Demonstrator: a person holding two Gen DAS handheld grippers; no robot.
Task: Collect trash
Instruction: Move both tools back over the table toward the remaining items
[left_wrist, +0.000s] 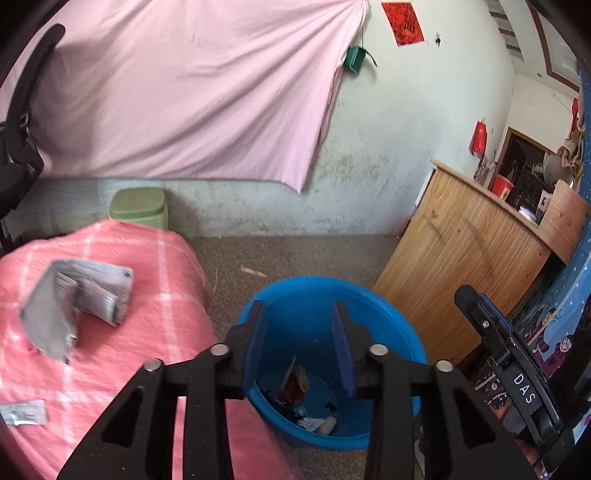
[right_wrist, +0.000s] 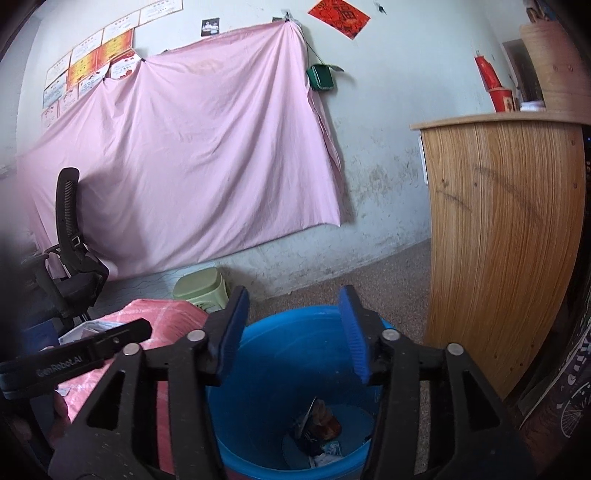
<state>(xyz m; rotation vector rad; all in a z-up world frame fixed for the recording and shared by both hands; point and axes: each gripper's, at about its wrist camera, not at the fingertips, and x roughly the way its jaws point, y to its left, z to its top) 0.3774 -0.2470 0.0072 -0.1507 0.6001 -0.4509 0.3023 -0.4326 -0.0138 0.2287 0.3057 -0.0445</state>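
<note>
Both the left tongs (left_wrist: 298, 321) and right tongs (right_wrist: 293, 310) are hovering over the blue bucket (left_wrist: 402, 332), jaws parted and gripping nothing. Crumpled wrappers (left_wrist: 295, 384) are lying at the bucket's bottom, and a grey folded packet (left_wrist: 74, 302) is resting on the pink-covered worktop (left_wrist: 122, 373) beside the bucket.

One blue bucket (left_wrist: 388, 325), one green stool (left_wrist: 138, 205), two grippers (left_wrist: 299, 325) (right_wrist: 295, 325).

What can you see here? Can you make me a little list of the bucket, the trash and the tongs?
bucket: blue bucket, on the floor beside the pink blanket
in bucket: wrappers at the bottom
left tongs: open, empty, over the bucket
right tongs: open, empty, over the bucket
left to collect: grey paper and a small slip on the blanket
</note>
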